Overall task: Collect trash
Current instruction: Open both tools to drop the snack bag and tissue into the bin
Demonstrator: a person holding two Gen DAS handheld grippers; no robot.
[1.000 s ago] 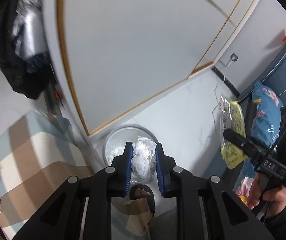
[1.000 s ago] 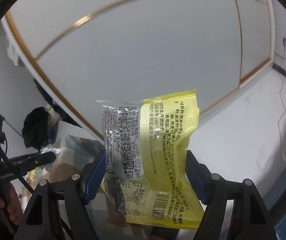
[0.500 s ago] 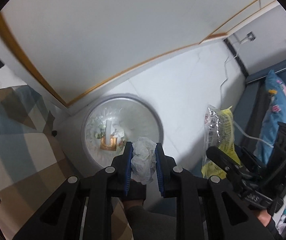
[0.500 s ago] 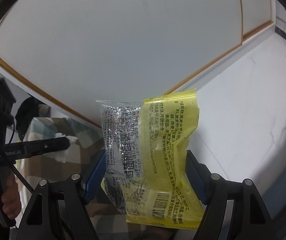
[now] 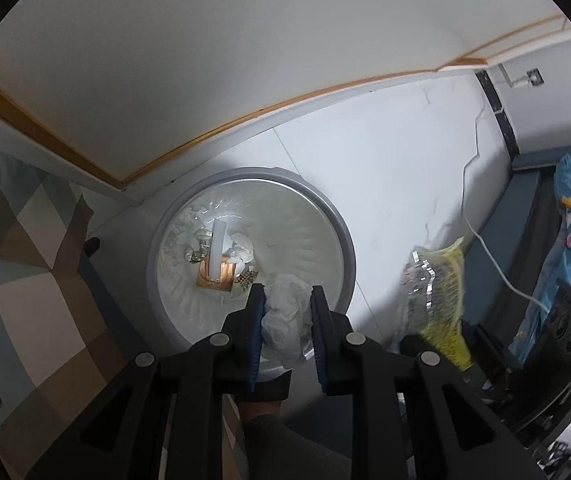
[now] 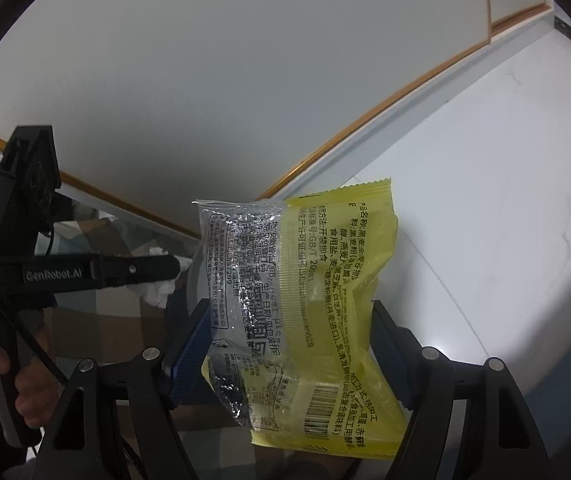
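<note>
a white floor [image 5: 397, 184] meets a big white door [image 5: 221, 52]. a round grey bin [image 5: 341, 240] stands on the floor by the door's bottom edge, with bits of trash inside. the right gripper [image 6: 291, 344] is wide and squeezes a yellow bag [image 6: 325, 280]. the left gripper [image 5: 285, 312] is nearly closed, pinching a white tissue [image 5: 285, 320] over the bin's near rim.

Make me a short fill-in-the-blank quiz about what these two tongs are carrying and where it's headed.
1. The left tongs are shut on a crumpled white ____.
2. The right tongs pinch a snack wrapper, part clear and part ____.
3. Below the left tongs stands a round grey ____ that already holds some litter.

Missing words: tissue; yellow; bin
</note>
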